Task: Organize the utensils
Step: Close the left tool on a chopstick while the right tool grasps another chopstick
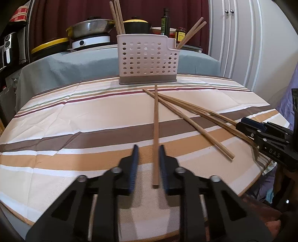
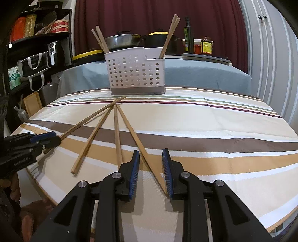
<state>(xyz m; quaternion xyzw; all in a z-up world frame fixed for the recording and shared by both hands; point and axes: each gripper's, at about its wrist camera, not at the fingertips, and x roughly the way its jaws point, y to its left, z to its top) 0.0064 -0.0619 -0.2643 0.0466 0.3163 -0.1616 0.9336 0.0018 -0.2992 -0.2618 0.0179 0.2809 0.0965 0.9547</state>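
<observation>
Several wooden chopsticks lie fanned out on the striped tablecloth [image 1: 74, 121] in front of a white perforated caddy [image 1: 147, 61] [image 2: 134, 72]. The caddy holds upright chopsticks at its left end [image 1: 117, 16] and right end [image 1: 191, 31]. My left gripper [image 1: 148, 150] is open, its blue pads on either side of one loose chopstick [image 1: 155, 130] that points straight at the caddy. My right gripper [image 2: 150, 154] is also open, straddling the near end of another chopstick [image 2: 134, 134]. Each gripper shows in the other's view, the right gripper [image 1: 242, 126] and the left gripper [image 2: 54, 138].
Behind the caddy, a grey-blue covered surface [image 2: 204, 74] carries a steel pan [image 1: 91, 28], a black pot with a yellow lid [image 1: 136, 23], an oil bottle [image 2: 186, 35] and jars. A dark shelf unit [image 2: 37, 46] stands left, white cupboard doors [image 1: 242, 46] right. The table's rounded edge is close below both grippers.
</observation>
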